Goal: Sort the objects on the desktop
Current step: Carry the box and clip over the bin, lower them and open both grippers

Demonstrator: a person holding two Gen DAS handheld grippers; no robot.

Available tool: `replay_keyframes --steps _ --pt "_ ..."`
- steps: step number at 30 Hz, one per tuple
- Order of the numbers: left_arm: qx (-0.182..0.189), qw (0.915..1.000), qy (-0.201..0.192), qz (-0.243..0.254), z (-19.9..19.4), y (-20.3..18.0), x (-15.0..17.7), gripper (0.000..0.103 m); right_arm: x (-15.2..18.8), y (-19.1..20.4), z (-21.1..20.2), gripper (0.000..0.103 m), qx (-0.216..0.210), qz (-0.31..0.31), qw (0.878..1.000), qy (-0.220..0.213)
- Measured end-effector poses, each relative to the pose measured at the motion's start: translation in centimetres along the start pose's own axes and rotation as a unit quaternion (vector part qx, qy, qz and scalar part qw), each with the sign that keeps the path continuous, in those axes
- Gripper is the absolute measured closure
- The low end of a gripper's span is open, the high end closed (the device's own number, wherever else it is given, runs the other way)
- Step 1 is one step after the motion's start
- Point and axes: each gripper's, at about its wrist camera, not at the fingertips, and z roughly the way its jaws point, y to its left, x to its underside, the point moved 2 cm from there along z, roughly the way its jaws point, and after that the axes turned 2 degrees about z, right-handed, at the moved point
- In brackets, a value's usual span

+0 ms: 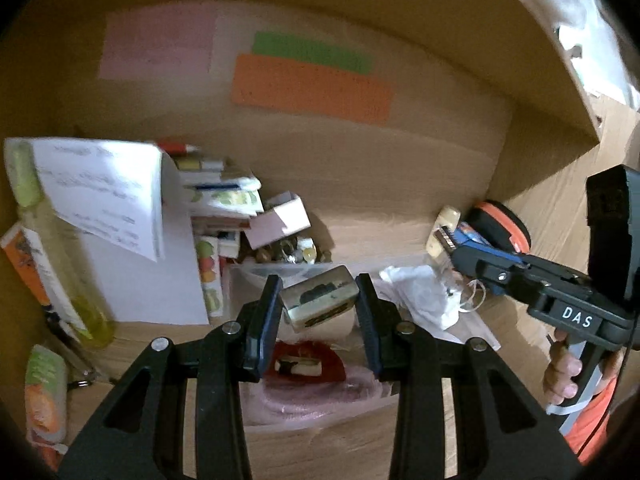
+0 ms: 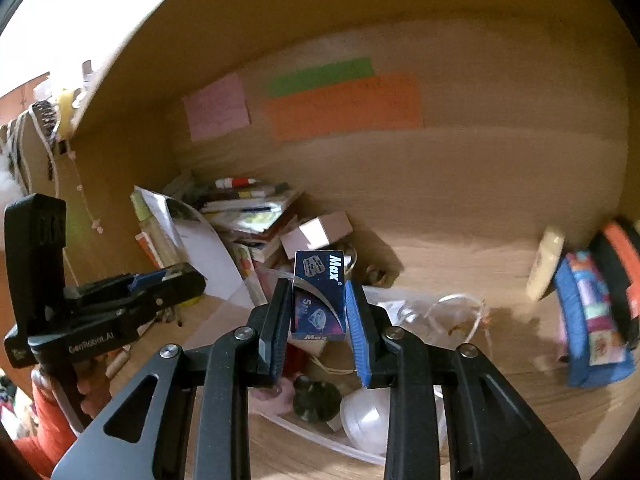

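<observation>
In the left wrist view my left gripper (image 1: 318,300) is shut on a clear resin block (image 1: 319,298) with a dark inclusion, held above the desk. In the right wrist view my right gripper (image 2: 319,300) is shut on a small dark blue box marked "Max" (image 2: 320,296), held upright above a clear tray (image 2: 320,436). The right gripper also shows at the right of the left wrist view (image 1: 444,240), and the left gripper at the left of the right wrist view (image 2: 176,280).
A pile of books, papers and a white box (image 1: 280,220) fills the back left corner. A yellow-green bottle (image 1: 68,264) leans at the left. A white mask (image 1: 424,296), an orange-black case (image 1: 504,224) and a blue pouch (image 2: 588,308) lie right. Coloured notes (image 1: 312,84) hang on the wall.
</observation>
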Motion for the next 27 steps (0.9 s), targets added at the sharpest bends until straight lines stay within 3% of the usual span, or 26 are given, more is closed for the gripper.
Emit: replay_keyframes --steps 6,12,27 --pt "0.007 0.9991 0.043 0.002 3.5 0.2 1.7 0.067 1.9 -1.0 3.3 0.078 -0.012 0.011 0.999 0.047" --pt "0.01 0.9968 0.08 0.005 5.7 0.5 3.2 0.067 3.4 -0.7 5.1 0.078 0.003 -0.007 0.997 0.076" --pt "-0.003 0.9973 0.071 0.02 5.6 0.1 3.2 0.067 3.5 -0.9 5.3 0.078 0.016 -0.001 0.997 0.072"
